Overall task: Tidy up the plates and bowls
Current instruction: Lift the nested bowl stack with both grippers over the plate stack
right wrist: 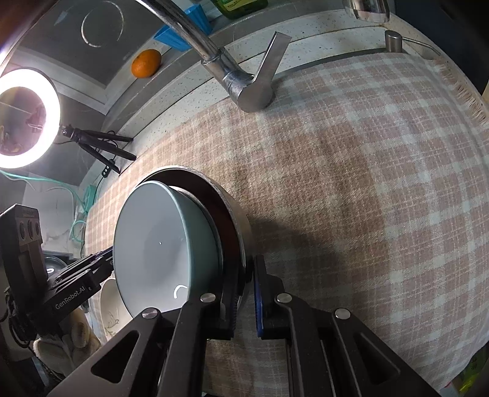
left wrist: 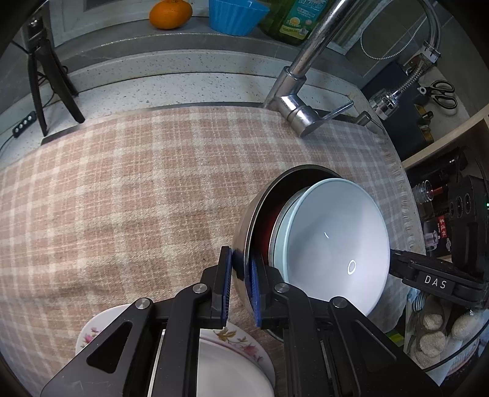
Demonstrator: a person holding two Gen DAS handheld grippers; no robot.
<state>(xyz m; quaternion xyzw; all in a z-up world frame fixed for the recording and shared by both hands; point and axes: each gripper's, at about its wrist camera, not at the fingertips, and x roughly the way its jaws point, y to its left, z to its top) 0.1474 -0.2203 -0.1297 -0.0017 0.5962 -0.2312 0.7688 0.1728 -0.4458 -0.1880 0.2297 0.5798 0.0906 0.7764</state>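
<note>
Cloth point(left wrist: 137, 189): pink-beige/white plaid. Inner bowl point(left wrist: 336, 244): pale blue-grey, plain. Outer bowl point(left wrist: 244, 241): steel-grey outside, dark red inside. Plate point(left wrist: 235, 366): white w/ pink floral rim. Left gripper point(left wrist: 240, 287) and right gripper point(right wrist: 246, 302): black w/ blue pads. Orange point(left wrist: 170, 13): orange. Ribbed cup point(left wrist: 235, 15): blue (ledge, rear).

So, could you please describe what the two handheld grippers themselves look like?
Both the left gripper and right gripper are matte black linkages with triangular cutouts, round silver pivot pins and ribbed blue pads. One body carries white "DAS" lettering, the other "GenRobot.AI". No sleeves or gripper cables show.
</note>
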